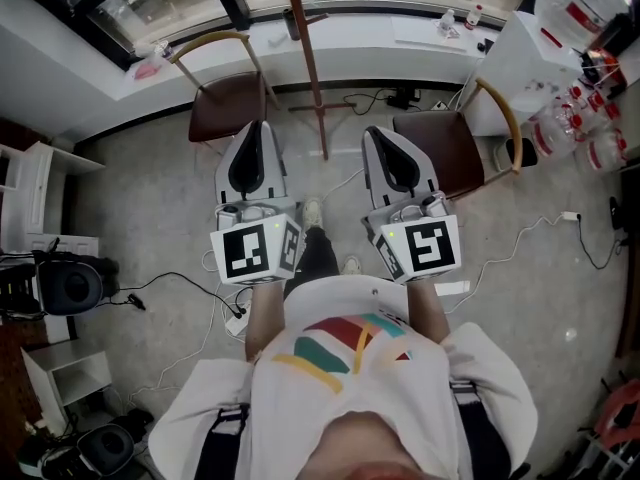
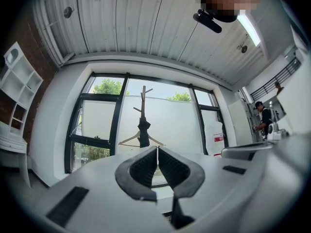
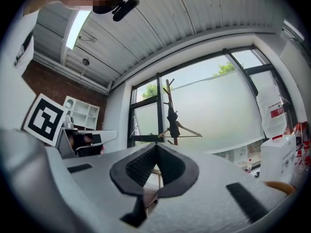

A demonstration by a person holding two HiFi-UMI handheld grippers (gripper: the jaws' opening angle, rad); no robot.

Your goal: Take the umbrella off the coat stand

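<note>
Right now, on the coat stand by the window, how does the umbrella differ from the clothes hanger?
The umbrella is black; the clothes hanger is pale. The umbrella is folded and hangs upright along the pole; the clothes hanger spreads its arms to both sides. The umbrella is a thick bundle; the clothes hanger is thin. Both hang on the coat stand.
</note>
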